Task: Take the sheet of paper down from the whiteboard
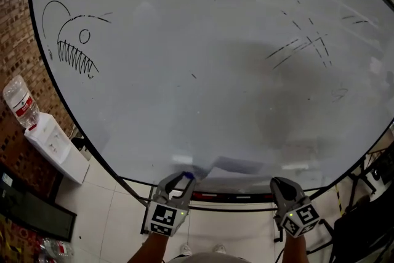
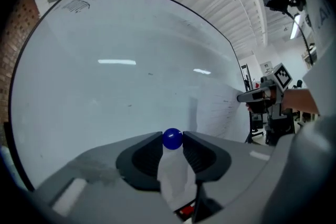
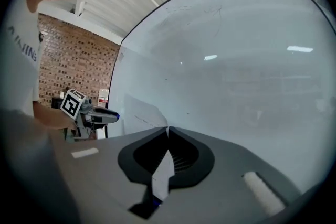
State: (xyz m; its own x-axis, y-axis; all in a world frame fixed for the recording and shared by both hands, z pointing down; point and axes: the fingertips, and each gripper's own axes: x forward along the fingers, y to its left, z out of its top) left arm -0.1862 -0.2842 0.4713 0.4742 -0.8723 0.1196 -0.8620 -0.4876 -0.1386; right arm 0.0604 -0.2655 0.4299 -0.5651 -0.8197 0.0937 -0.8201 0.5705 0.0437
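The white sheet of paper point(image 1: 237, 164) hangs low on the whiteboard point(image 1: 203, 58), bowed away from the surface. It also shows in the left gripper view as a pale sheet point(image 2: 215, 110). My left gripper point(image 1: 186, 177) is at the sheet's left end, shut on a round blue magnet point(image 2: 172, 139) that sits between its pads. My right gripper point(image 1: 275, 182) is at the sheet's right end. In the right gripper view its jaws point(image 3: 167, 128) meet, and the edge of the sheet point(image 3: 142, 113) runs into them.
A marker drawing of a toothed fish point(image 1: 74, 40) is on the board's upper left. A red-edged tray rail point(image 1: 228, 197) runs under the board. A white water dispenser point(image 1: 52, 145) with a bottle point(image 1: 20, 101) stands by the brick wall at the left, and dark stands point(image 1: 369, 194) are at the right.
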